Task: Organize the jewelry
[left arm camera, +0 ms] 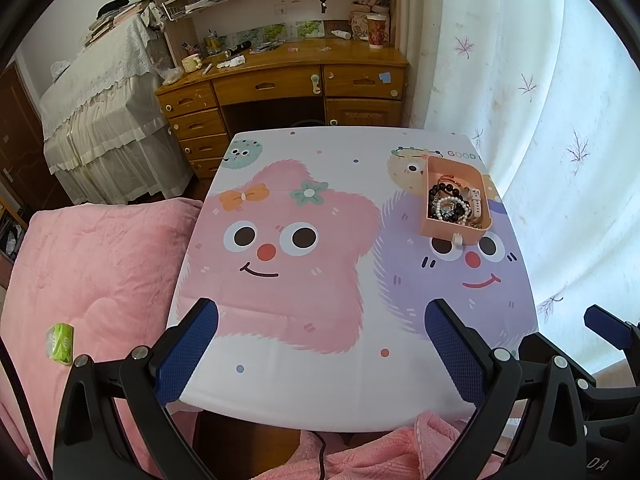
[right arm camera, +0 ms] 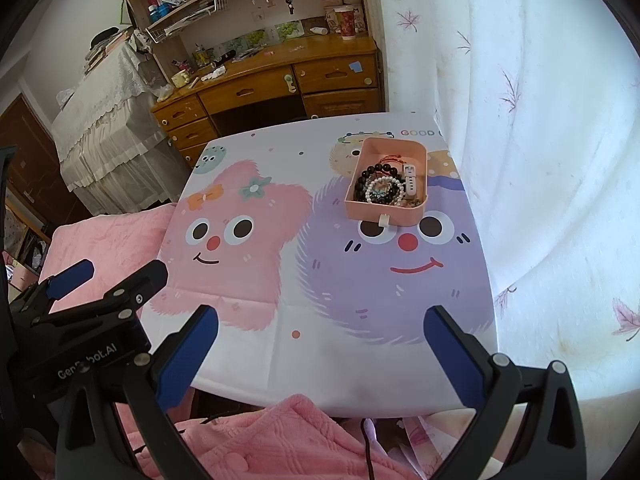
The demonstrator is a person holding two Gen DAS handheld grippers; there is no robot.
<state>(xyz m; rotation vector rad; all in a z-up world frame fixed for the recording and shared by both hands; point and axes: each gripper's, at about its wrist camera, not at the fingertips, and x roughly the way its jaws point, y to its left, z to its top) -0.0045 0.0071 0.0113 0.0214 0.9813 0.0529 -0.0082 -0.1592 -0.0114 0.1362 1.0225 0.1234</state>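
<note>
Nearest to me, the left tool (left arm camera: pixel 320 344) hung low over the near edge of the desk (left arm camera: pixel 320 384), its blue-padded fingers (left arm camera: pixel 188 354) spread wide with nothing between them. The right tool (right arm camera: pixel 320 344) hovered just beside it, equally wide open and empty, over the same near edge. A pink fleece blanket (right arm camera: pixel 260 440) bunched just below both tools, with a dark cable (right arm camera: pixel 366 452) trailing across it.

The desk's top was covered by a cartoon cloth: a pink star face (left arm camera: pixel 280 248) on the left half, a purple fuzzy face (right arm camera: pixel 400 256) on the right. The stretch of cloth between the tools and the jewelry lay bare.

Well beyond the tools, toward the far right corner, stood the pink tray (right arm camera: pixel 362 210), touching the purple face's brow. Inside it lay a heap of jewelry: a black bead bracelet (right arm camera: pixel 366 178), a pearl bracelet (right arm camera: pixel 390 182), and a pale pink watch (right arm camera: pixel 410 178) against the right wall. A small white tab (right arm camera: pixel 383 220) stuck out from the tray's near wall.

Left of the desk, a pink quilt (left arm camera: pixel 92 272) carried a green packet (left arm camera: pixel 60 342). A white curtain (right arm camera: pixel 540 140) hung close along the right. Farthest back stood a cluttered wooden bureau (left arm camera: pixel 280 80) with shelves above it.
</note>
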